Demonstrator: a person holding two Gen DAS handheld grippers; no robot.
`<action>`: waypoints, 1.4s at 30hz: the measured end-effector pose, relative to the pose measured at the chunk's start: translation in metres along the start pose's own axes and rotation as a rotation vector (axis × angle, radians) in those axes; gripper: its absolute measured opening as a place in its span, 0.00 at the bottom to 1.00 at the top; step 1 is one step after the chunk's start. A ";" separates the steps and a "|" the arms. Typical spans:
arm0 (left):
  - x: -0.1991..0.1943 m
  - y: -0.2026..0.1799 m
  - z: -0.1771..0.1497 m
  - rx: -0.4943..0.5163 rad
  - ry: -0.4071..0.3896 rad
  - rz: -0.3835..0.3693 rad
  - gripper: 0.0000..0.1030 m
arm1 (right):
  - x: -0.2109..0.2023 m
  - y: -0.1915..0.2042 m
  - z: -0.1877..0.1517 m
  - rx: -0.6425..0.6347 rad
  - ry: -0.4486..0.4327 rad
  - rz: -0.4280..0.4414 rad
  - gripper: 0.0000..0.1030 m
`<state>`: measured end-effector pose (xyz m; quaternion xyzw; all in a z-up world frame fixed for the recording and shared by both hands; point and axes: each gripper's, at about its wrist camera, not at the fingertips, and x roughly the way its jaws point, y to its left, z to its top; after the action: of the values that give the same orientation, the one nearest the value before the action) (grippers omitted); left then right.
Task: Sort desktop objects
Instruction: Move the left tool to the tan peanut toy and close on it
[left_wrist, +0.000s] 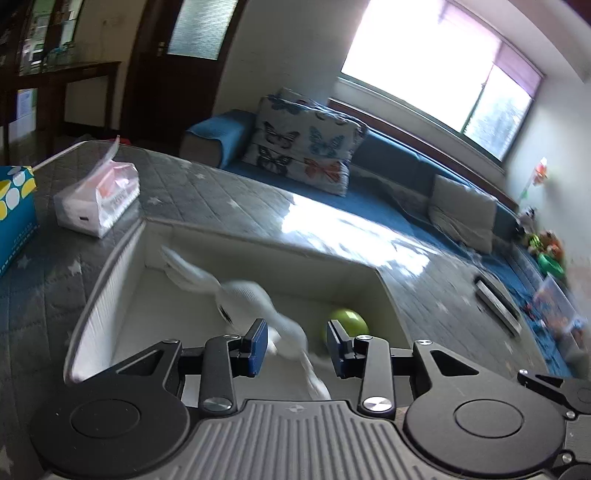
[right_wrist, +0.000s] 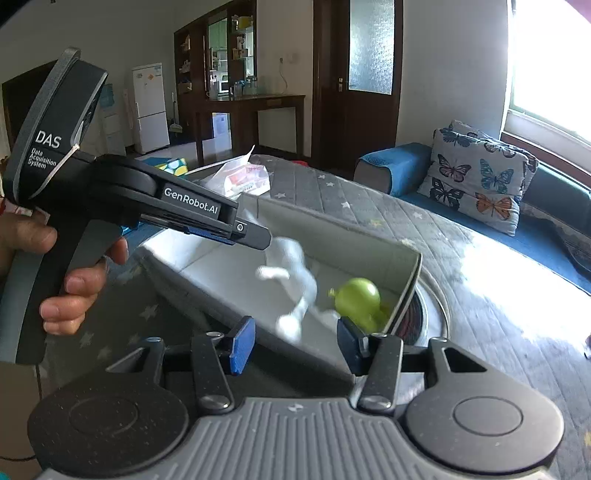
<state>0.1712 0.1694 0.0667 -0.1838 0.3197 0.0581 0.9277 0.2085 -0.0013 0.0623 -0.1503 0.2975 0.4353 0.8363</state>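
A white soft toy (left_wrist: 255, 299), blurred by motion, is in the air inside a grey open storage box (left_wrist: 107, 280), clear of the fingers. It also shows in the right wrist view (right_wrist: 295, 280). A green pear-shaped toy (left_wrist: 349, 320) lies in the box's corner, also in the right wrist view (right_wrist: 358, 295). My left gripper (left_wrist: 297, 347) is open and empty just above the box; it shows from the side in the right wrist view (right_wrist: 255, 234). My right gripper (right_wrist: 295, 345) is open and empty at the box's near wall (right_wrist: 229, 310).
A soft tissue pack (left_wrist: 98, 197) and a blue patterned box (left_wrist: 14, 210) sit on the grey quilted table at the left. A dark flat item (left_wrist: 496, 301) lies at the right. A round object (right_wrist: 430, 314) sits behind the box. A sofa with cushions (left_wrist: 306, 144) is beyond.
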 end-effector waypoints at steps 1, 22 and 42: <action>-0.003 -0.003 -0.005 0.012 0.005 -0.009 0.37 | -0.005 0.002 -0.005 -0.002 -0.001 -0.001 0.50; -0.051 -0.027 -0.110 0.110 0.211 -0.092 0.37 | -0.054 0.059 -0.095 -0.084 0.081 0.136 0.49; -0.035 -0.005 -0.119 -0.133 0.327 -0.119 0.37 | -0.040 0.074 -0.105 -0.125 0.120 0.115 0.47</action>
<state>0.0765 0.1201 0.0035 -0.2702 0.4502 -0.0064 0.8510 0.0913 -0.0377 0.0066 -0.2107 0.3272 0.4908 0.7795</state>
